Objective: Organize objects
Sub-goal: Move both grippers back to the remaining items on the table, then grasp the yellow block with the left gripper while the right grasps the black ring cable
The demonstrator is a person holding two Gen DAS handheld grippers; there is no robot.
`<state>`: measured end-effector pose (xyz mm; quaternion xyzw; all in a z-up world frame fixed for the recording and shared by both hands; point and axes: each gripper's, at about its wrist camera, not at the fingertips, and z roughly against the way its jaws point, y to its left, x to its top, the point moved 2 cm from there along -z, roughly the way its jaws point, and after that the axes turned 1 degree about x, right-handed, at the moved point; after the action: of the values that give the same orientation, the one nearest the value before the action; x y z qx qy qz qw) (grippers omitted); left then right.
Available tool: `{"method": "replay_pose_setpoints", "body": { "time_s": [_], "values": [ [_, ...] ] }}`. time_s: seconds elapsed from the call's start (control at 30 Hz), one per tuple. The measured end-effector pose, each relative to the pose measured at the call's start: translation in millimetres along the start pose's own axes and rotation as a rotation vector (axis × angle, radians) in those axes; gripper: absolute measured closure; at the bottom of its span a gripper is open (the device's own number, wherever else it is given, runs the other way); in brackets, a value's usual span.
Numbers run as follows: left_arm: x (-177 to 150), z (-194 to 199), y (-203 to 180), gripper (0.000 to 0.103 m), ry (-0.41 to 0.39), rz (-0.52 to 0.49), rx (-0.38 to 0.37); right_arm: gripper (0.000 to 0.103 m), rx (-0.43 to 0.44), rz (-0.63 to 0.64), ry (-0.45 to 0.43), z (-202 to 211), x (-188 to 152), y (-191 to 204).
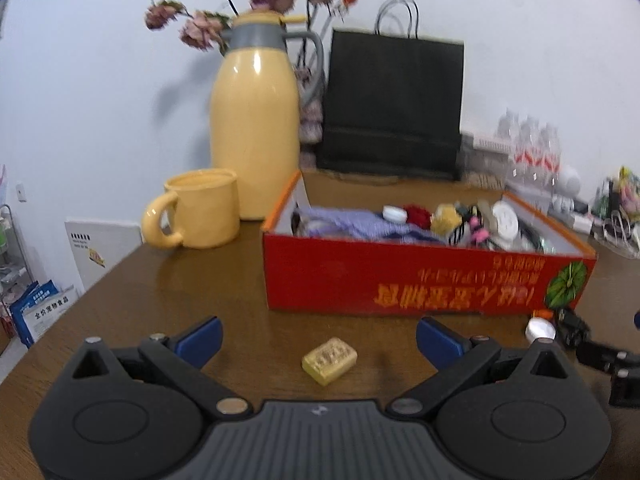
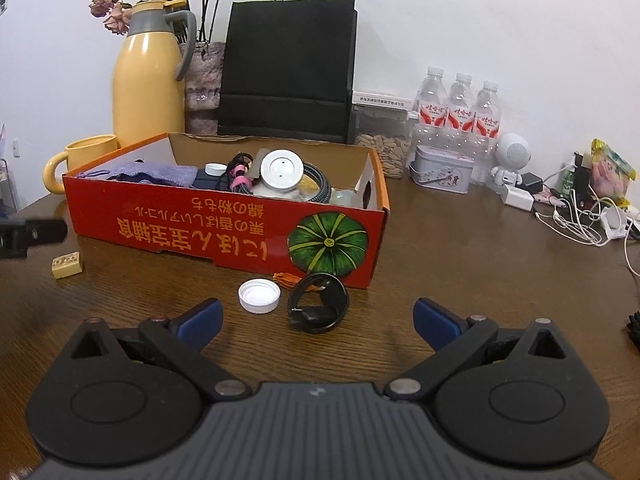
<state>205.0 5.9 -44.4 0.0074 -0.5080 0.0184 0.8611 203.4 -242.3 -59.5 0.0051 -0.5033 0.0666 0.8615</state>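
Observation:
A red cardboard box (image 1: 400,276) (image 2: 192,224) holding several small items stands on the brown table. In the left wrist view a small gold block (image 1: 329,360) lies on the table between the blue fingertips of my open left gripper (image 1: 318,338), untouched. In the right wrist view the same gold block (image 2: 67,264) lies at far left. My right gripper (image 2: 318,320) is open just behind a white bottle cap (image 2: 259,295) and a coiled black cable (image 2: 318,303), with a bit of orange (image 2: 286,279) by the box. It holds nothing.
A yellow thermos jug (image 1: 256,120) (image 2: 148,84), yellow mug (image 1: 200,208), dried flowers and a black paper bag (image 2: 288,68) stand behind the box. Water bottles (image 2: 460,108), a tin (image 2: 440,168), a white speaker figure (image 2: 512,160) and tangled chargers (image 2: 580,216) crowd the right. The table's left edge drops off.

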Motion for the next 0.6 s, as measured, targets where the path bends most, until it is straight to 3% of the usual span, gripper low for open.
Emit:
{"method": "replay_pose_setpoints", "body": {
  "time_s": [0.23, 0.43, 0.6],
  "values": [
    [-7, -17, -1, 0.003, 0.09, -0.018, 0.018, 0.0, 0.014, -0.017, 0.068, -11, -1, -3],
    [-10, -29, -1, 0.023, 0.156, -0.02, 0.011, 0.0, 0.02, -0.064, 0.125, -20, -3, -9],
    [-8, -32, 0, 0.035, 0.143, -0.018, -0.023, 0.0, 0.012, -0.118, 0.175, -32, -4, -19]
  ]
}}
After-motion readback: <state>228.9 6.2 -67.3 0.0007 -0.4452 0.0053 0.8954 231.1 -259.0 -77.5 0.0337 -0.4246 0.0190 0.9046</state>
